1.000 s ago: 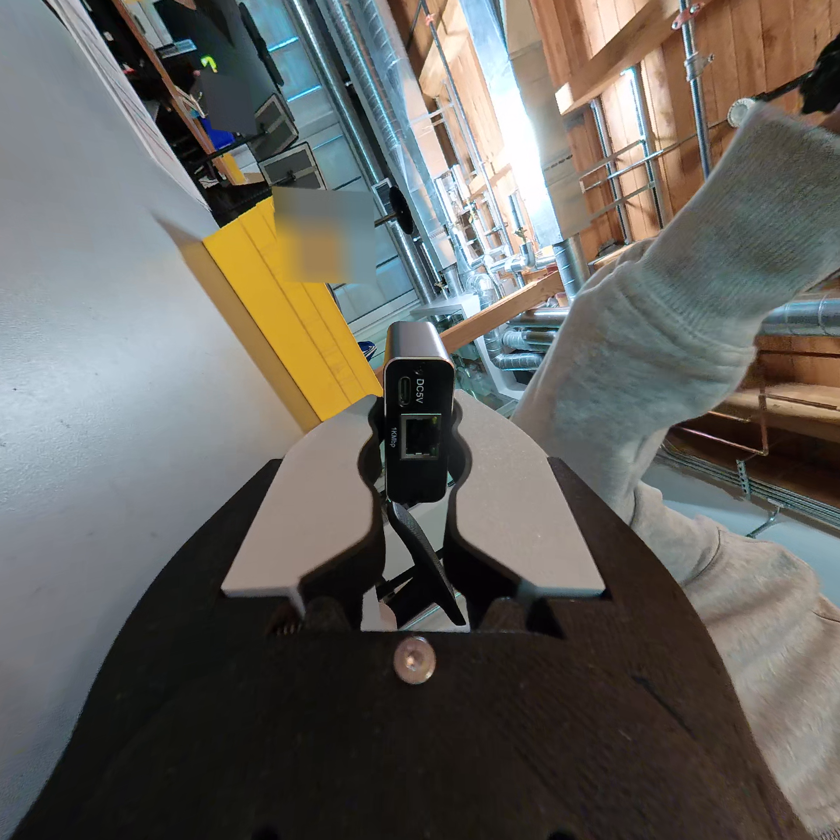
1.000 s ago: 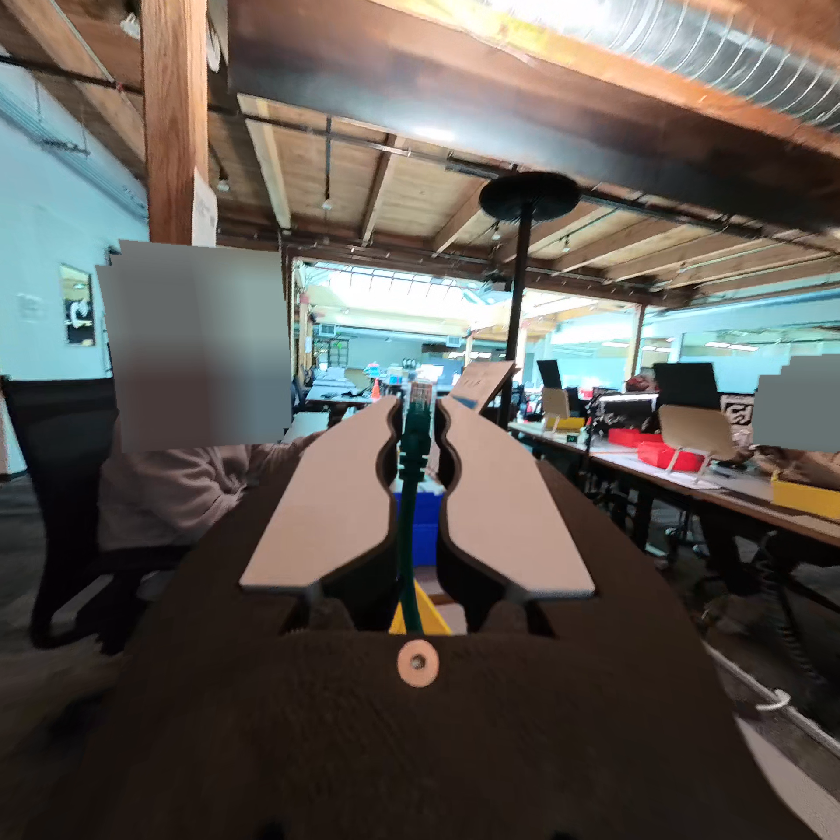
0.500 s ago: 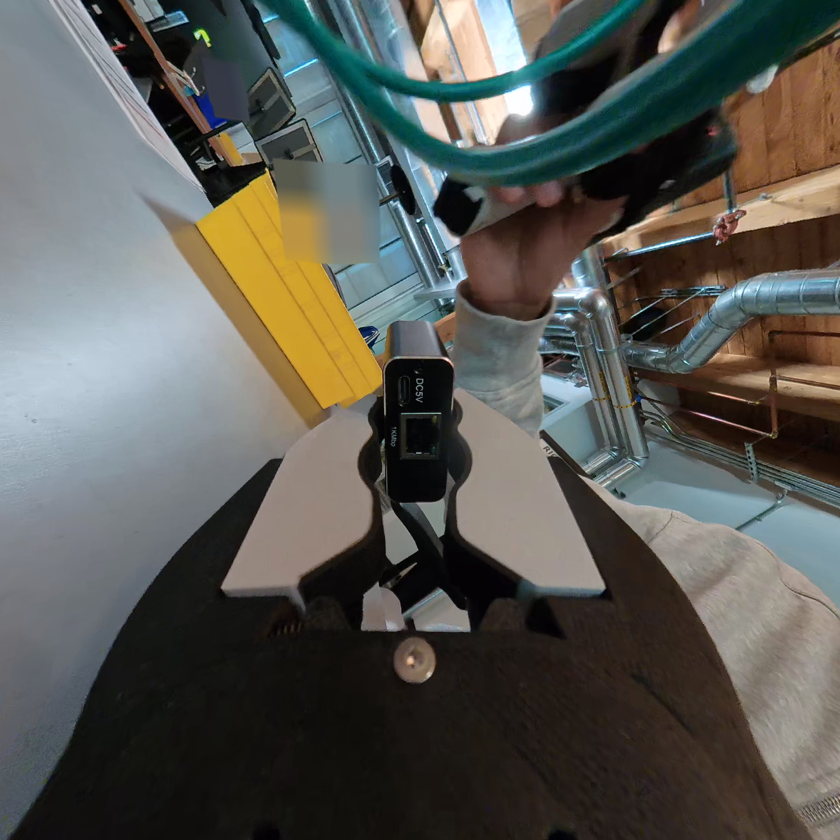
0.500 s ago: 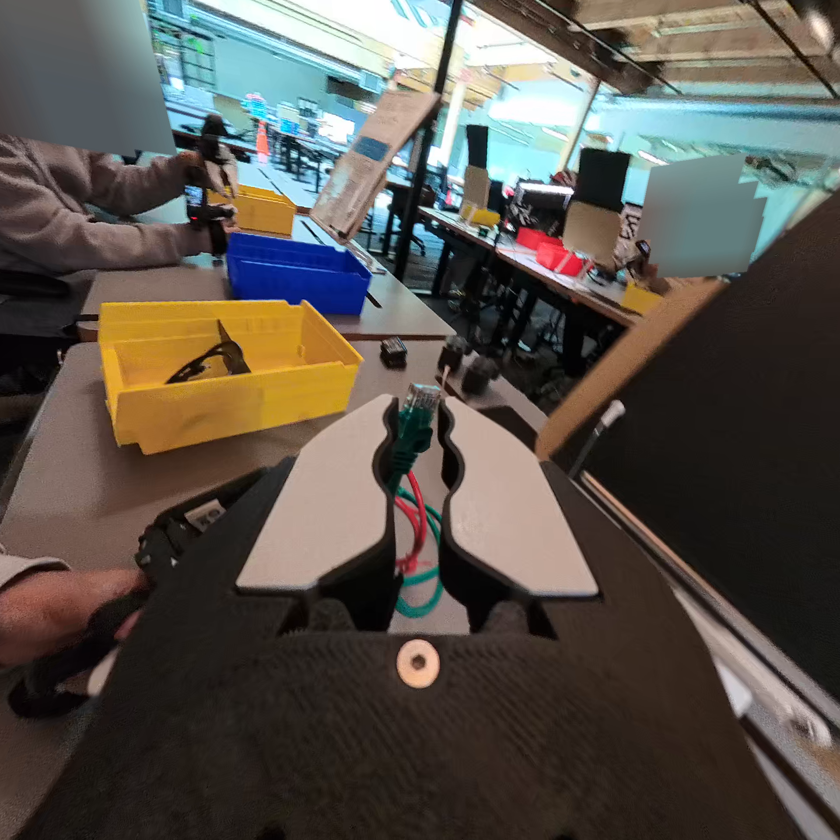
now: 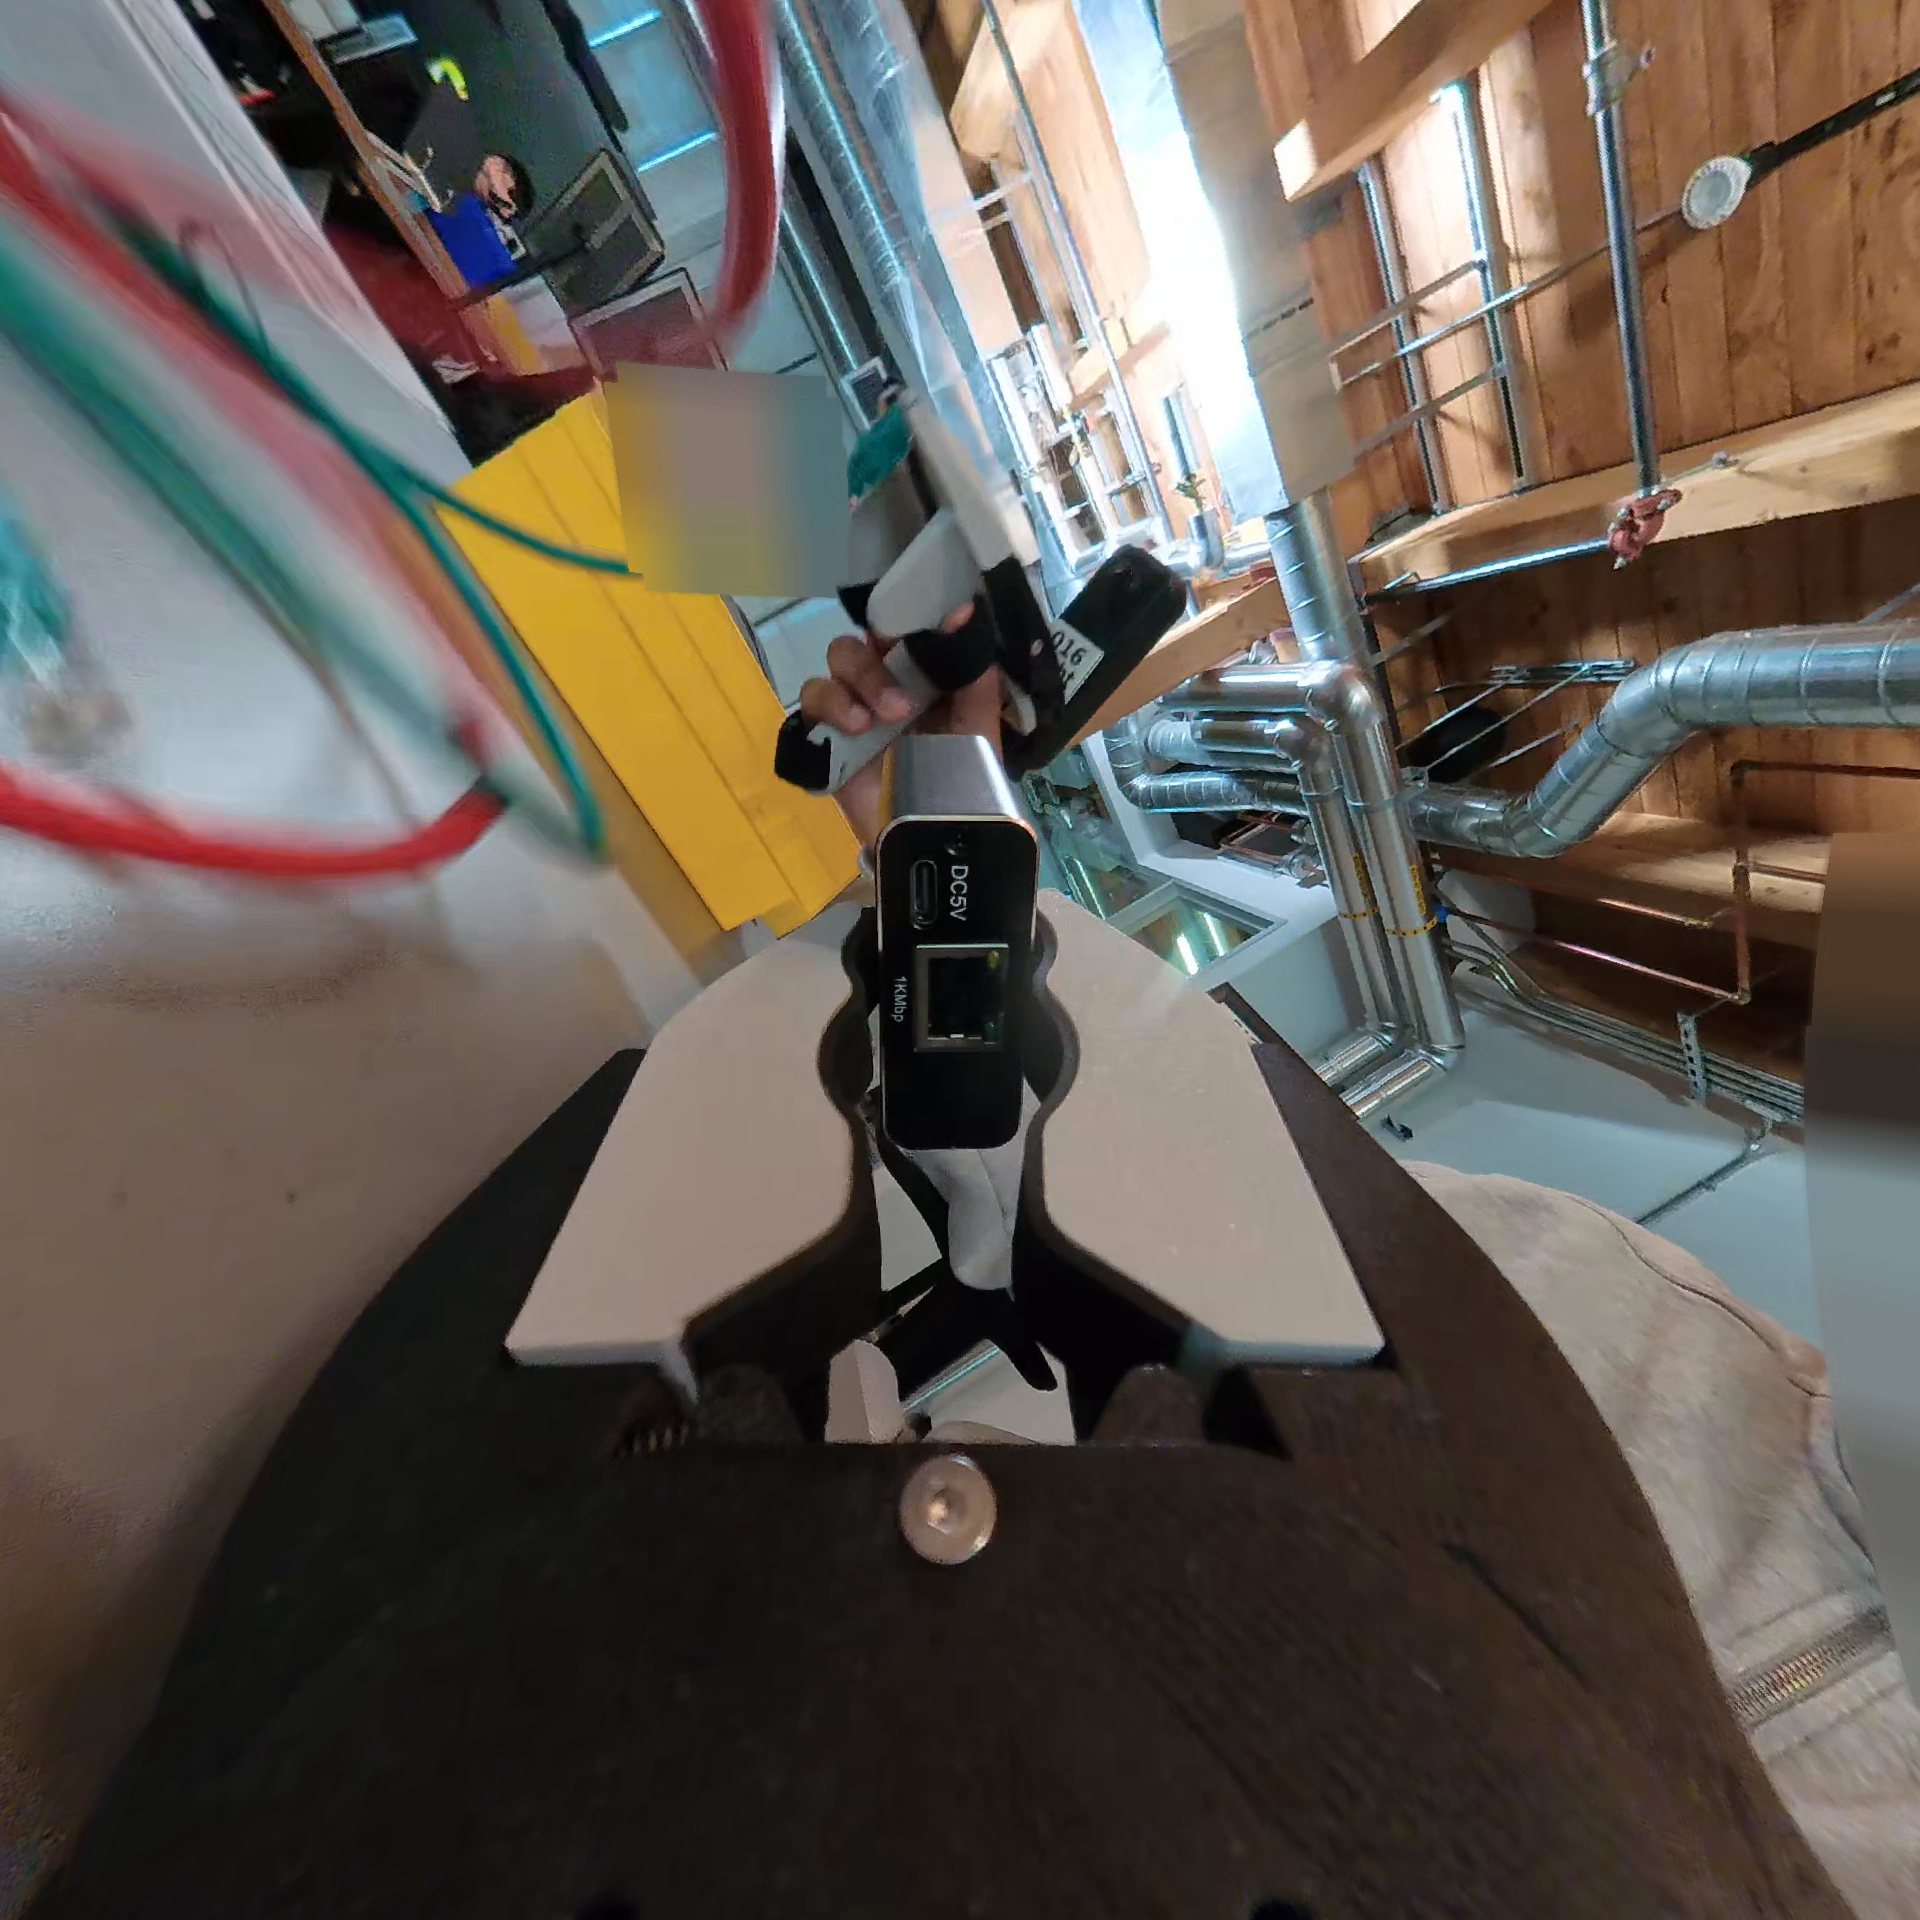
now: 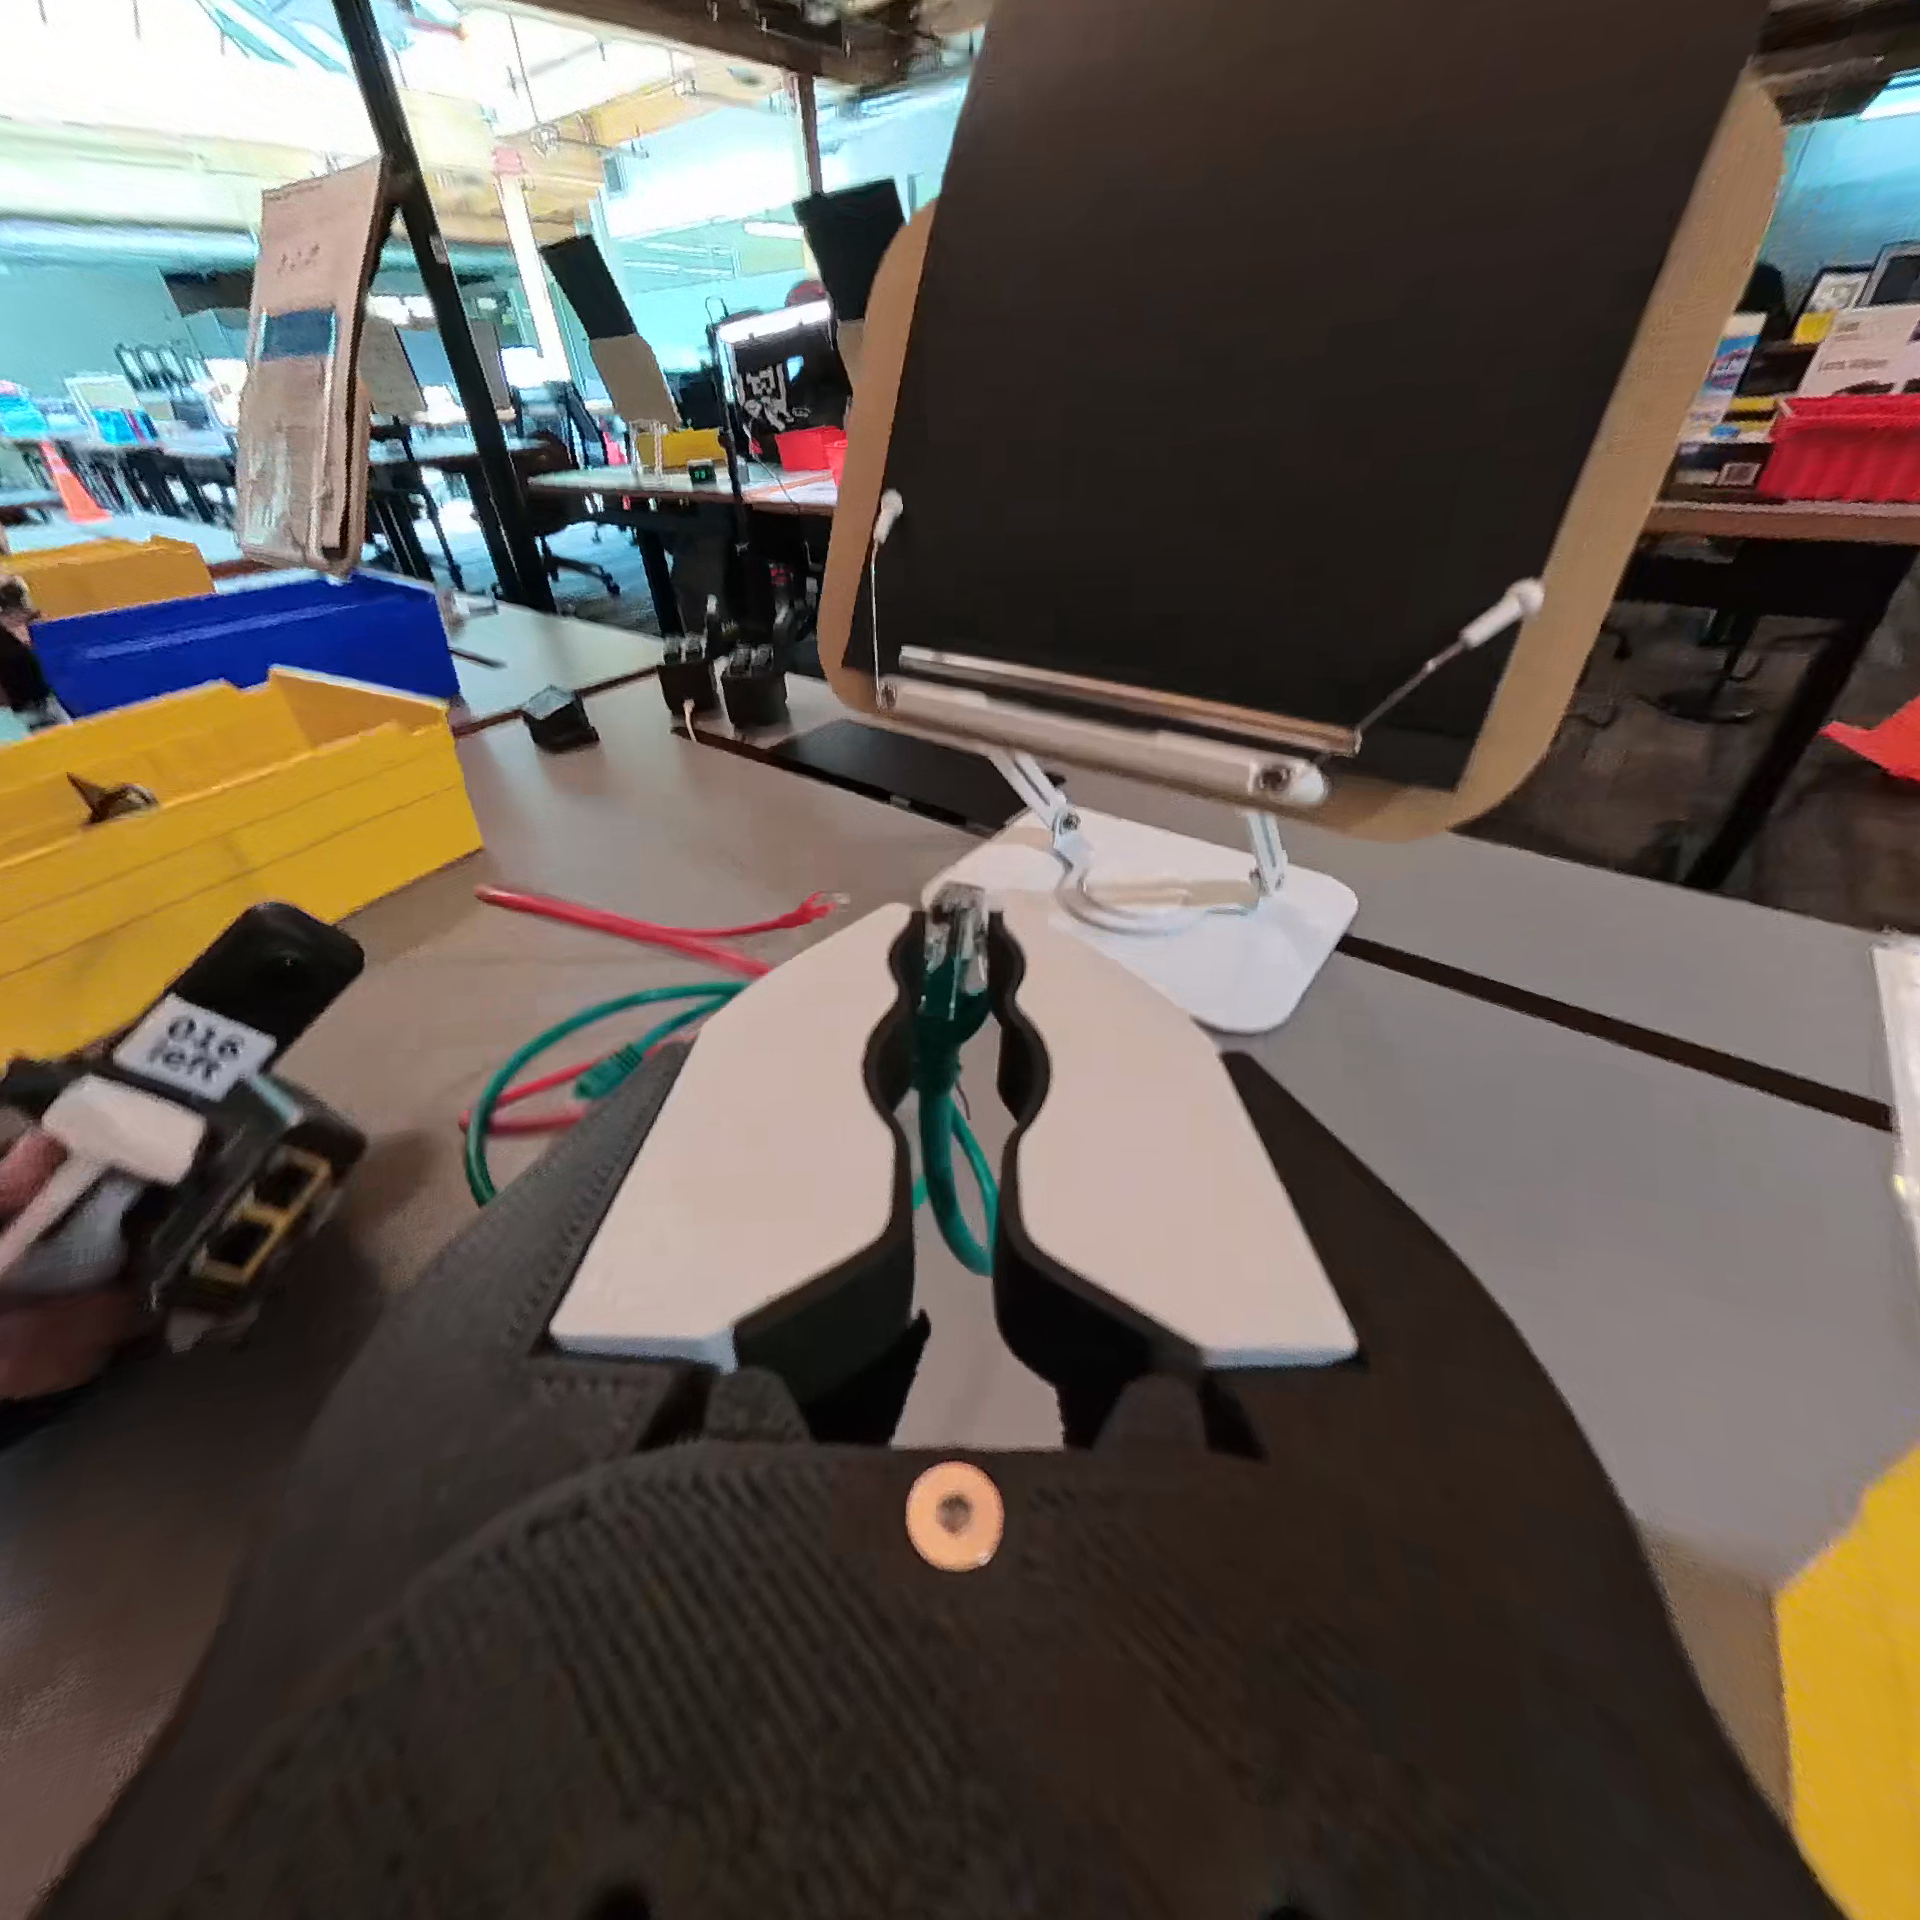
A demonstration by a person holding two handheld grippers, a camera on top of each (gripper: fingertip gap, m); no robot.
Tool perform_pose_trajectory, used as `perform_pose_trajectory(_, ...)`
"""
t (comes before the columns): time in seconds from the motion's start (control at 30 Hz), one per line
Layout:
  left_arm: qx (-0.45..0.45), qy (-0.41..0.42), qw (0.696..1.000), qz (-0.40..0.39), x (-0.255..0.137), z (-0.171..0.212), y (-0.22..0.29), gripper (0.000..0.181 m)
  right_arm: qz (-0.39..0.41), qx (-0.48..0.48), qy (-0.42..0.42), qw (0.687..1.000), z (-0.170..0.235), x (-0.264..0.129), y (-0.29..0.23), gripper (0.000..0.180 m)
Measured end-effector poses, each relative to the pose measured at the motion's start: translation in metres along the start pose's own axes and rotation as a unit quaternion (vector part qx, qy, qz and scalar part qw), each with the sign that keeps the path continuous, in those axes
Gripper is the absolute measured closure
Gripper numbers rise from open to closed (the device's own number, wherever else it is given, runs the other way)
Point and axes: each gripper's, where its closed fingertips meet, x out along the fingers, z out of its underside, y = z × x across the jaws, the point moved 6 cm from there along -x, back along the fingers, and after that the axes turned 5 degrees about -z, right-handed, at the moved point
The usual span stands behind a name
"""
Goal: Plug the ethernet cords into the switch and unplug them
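Since half a second ago the right gripper (image 6: 951, 940) has swung toward the grey table (image 6: 1507, 1143), its two pale fingers pinching one green cord (image 6: 951, 997) behind its clear plug. One red cord (image 6: 644, 925) lies there, perhaps tangled with green loops. Left gripper (image 5: 956, 997) pinches one smooth dark metal switch (image 5: 956, 977) upright, ports facing the camera.

Bright daylight glare overhead, blurred cords (image 5: 239, 582), fisheye edges
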Motion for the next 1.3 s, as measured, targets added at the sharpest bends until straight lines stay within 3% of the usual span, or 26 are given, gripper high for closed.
perform_pose_trajectory(0.2,0.004,-0.002,1.0,0.0,0.0,0.001,0.0,0.156,0.016,-0.072,-0.098,0.992,0.04,-0.028,-0.002,0.166)
perform_pose_trajectory(0.33,0.005,0.017,1.0,0.005,-0.003,-0.003,0.001,0.156,0.035,-0.119,-0.119,0.985,0.043,-0.035,-0.006,0.149)
perform_pose_trajectory(0.6,0.051,0.092,0.994,-0.019,-0.025,-0.021,0.006,0.156,0.146,-0.14,-0.006,0.979,0.019,-0.057,-0.004,0.118)
perform_pose_trajectory(0.67,0.063,0.113,0.991,-0.028,-0.032,-0.027,0.007,0.156,0.148,-0.162,0.038,0.975,0.005,-0.065,-0.011,0.124)
perform_pose_trajectory(0.77,0.069,0.134,0.988,-0.035,-0.038,-0.031,0.007,0.156,0.061,-0.183,0.05,0.98,-0.001,-0.057,-0.044,0.145)
perform_pose_trajectory(0.9,0.066,0.14,0.987,-0.032,-0.039,-0.032,0.006,0.156,-0.065,-0.223,-0.084,0.969,0.033,-0.01,-0.096,0.146)
perform_pose_trajectory(1.0,0.087,0.153,0.983,-0.041,-0.043,-0.035,0.009,0.156,-0.122,-0.276,-0.196,0.933,0.066,0.029,-0.127,0.139)
perform_pose_trajectory(1.13,0.096,0.171,0.98,-0.042,-0.051,-0.039,0.011,0.156,-0.173,-0.309,-0.281,0.892,0.101,0.075,-0.155,0.137)
perform_pose_trajectory(1.3,0.084,0.177,0.98,-0.039,-0.056,-0.042,0.008,0.157,-0.166,-0.335,-0.344,0.861,0.12,0.09,-0.156,0.166)
